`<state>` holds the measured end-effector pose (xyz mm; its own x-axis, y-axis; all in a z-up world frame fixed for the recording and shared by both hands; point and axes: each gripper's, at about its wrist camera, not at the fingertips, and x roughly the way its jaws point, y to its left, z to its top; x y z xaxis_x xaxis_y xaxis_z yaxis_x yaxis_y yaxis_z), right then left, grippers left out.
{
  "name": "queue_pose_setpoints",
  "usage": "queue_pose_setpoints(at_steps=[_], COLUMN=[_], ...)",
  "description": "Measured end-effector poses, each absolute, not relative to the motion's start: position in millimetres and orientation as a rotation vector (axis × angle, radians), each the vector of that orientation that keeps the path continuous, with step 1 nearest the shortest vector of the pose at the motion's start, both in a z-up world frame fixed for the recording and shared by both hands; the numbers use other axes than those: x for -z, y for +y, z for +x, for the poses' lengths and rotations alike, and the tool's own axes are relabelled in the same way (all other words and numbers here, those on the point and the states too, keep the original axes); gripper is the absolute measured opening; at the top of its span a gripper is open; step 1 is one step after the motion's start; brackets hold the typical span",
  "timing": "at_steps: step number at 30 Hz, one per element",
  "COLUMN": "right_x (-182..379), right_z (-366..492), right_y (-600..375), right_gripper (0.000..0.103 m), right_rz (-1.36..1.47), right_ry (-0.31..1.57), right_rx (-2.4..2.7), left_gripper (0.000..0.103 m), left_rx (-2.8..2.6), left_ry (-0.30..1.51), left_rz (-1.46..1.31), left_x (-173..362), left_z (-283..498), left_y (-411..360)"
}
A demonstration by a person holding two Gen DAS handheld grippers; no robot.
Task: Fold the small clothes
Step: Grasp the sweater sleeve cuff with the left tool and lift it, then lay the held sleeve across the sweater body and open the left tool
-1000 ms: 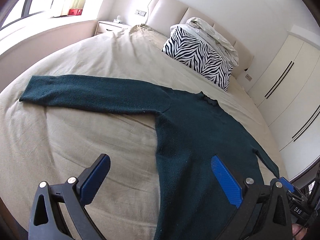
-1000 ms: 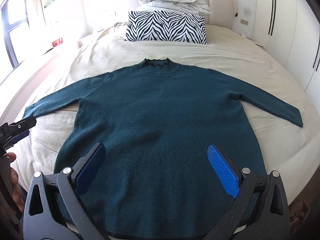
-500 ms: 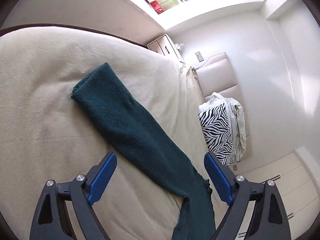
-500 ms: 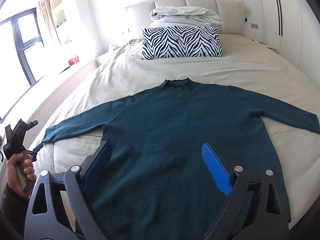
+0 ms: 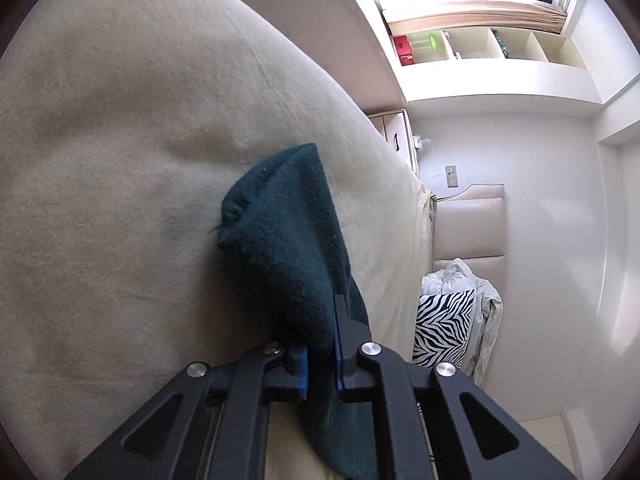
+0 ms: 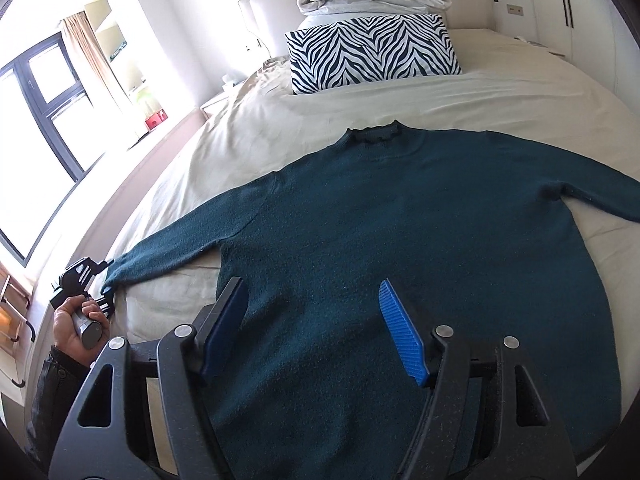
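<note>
While lying flat, front up, across the middle of the bed [image 6: 500,80], collar toward the headboard, sweater [image 6: 400,240] spread with both sleeves out toward the side edges. Left gripper [image 5: 320,344] clenched on the cuff of the left sleeve [image 5: 288,232] near the bed's left edge, held by a hand [image 6: 78,326]. Right gripper [image 6: 312,320] above the lower body of the sweater near the foot edge, jaws closing, pads clear of the knit; zebra pillow [image 6: 372,52] at the headboard.
</note>
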<state>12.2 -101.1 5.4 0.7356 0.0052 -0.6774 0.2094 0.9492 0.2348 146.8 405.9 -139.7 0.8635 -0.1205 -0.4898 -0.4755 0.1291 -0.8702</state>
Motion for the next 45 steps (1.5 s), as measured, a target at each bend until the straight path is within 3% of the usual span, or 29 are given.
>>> queue_pose_setpoints(at_steps=[5,10,14,19,29,32,33,36,38,41,43,45], right_x=[-2.4,0.4,10.3,49.6,137.7,155.9,160.6,165.4,152.6,117.7,99.0,86.4], right_z=[8.4,11.2,29.2,89.9,205.7,228.2,234.6,247.8,250.2,246.1,241.4,234.6], right_y=[-133.0,-178.2,-216.3,-243.9,-197.1,-181.1,-178.9,-175.5,-175.1,-187.4,-210.0,-238.2], right_gripper=[0.067,0.065,0.065,0.065,0.065,0.045,0.03,0.008,0.008,0.007,0.007,0.007], right_rz=[0.348,0.456,0.585,0.806,1.104,1.122,1.124,1.08,1.0,0.865,0.825,0.805], right_ry=[0.723,0.7,0.72,0.84,1.07,1.121,1.125,1.13,1.11,1.044,1.003,0.97], right_rx=[0.158,0.18,0.128,-0.075,-0.321,-0.343,-0.34,-0.308,-0.302,-0.289,-0.249,-0.2], left_gripper=[0.01,0.01,0.011,0.012,0.016,0.017,0.019,0.037,0.052,0.062,0.062,0.05], left_rx=[-0.188,0.015,0.07,0.081,0.05,0.051,0.05,0.04,0.049,0.081,0.105,0.114], left_ry=[0.55,0.649,0.636,0.69,0.672,0.67,0.67,0.674,0.676,0.674,0.693,0.726], left_rz=[-1.003,-0.269,0.267,0.464,0.433,0.426,0.422,0.408,0.359,0.151,0.007,-0.122], left_x=[62.9,4.3,39.3,105.1,104.2,104.0,103.6,101.5,93.5,72.0,65.1,63.1], left_z=[195.8,246.4,234.8,209.3,196.4,198.0,199.1,199.9,198.2,187.6,183.9,185.8], left_y=[342.2,155.5,13.6,-27.6,-22.0,-20.6,-20.2,-16.7,-9.0,24.3,52.6,81.7])
